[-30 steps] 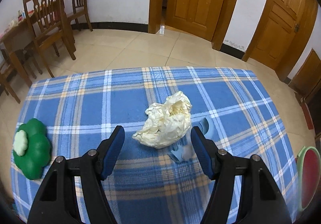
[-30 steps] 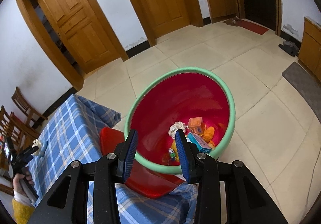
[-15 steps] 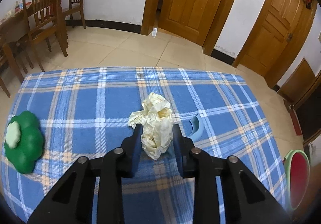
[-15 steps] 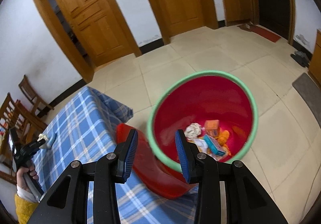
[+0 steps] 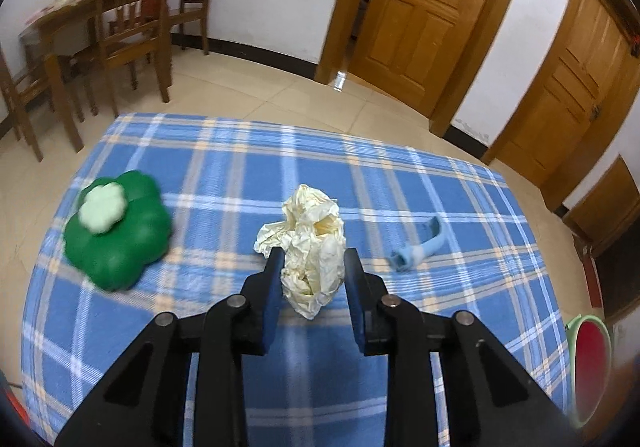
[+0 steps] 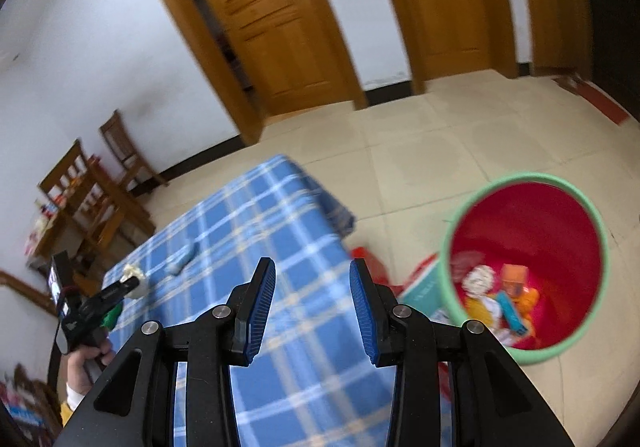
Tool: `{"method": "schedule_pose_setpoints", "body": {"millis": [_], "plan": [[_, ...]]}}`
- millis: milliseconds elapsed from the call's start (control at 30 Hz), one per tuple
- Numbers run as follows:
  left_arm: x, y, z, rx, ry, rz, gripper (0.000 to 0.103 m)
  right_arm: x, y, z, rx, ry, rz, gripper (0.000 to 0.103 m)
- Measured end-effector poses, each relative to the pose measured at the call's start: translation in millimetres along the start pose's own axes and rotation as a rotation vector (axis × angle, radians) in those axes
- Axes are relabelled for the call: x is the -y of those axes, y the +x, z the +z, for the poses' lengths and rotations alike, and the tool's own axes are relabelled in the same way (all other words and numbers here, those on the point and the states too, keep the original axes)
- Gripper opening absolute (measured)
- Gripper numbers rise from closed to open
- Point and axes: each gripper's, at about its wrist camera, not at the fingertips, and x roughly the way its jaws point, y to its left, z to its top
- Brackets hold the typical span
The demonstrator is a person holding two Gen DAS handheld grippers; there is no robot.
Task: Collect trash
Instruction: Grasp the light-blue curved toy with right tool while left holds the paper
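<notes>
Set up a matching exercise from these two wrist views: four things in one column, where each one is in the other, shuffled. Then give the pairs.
Things:
1. crumpled cream paper wad
2. green flower-shaped plastic toy
3. pale blue plastic tube piece
4. small orange carton

Places:
A. inside the red bin with the green rim
B. lying on the blue plaid tablecloth, right of the wad
C. clamped in the left tongs
D. on the cloth, left of the wad

Pairs: 1-C, 2-D, 3-B, 4-A
</notes>
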Motion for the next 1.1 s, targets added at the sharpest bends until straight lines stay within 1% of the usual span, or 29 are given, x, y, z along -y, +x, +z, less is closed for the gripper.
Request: {"method": "schedule_pose_setpoints", "body": {"millis": [100, 233, 400, 533, 633, 767, 1100], "plan": [[-10, -4, -4, 0.019, -0.019, 0.009, 0.029, -25, 14, 3, -0.014, -0.038, 0.030, 0.039], [-21, -7, -11, 0.034, -0.041, 0.006, 0.029, -55, 39, 6, -0.031, -0.080, 0.043, 0.039], [-30, -10, -13, 0.034, -0.072, -0.010, 0.029, -91, 78, 5, -0.073, -0.114, 0.053, 0.039], [-36, -15, -14, 0.053, -0.081, 0.003, 0.029, -118, 111, 0, -0.108, -0.140, 0.062, 0.039], [-40, -17, -15, 0.054, -0.096, -0.009, 0.029, -136, 137, -4, -0.145, -0.151, 0.066, 0.039], [-43, -18, -16, 0.055, -0.098, -0.013, 0.029, -156, 169, -10, -0.179, -0.153, 0.062, 0.039], [-53, -20, -15, 0.068, -0.135, 0.000, 0.029, -187, 216, -19, -0.199, -0.145, 0.064, 0.039]]}}
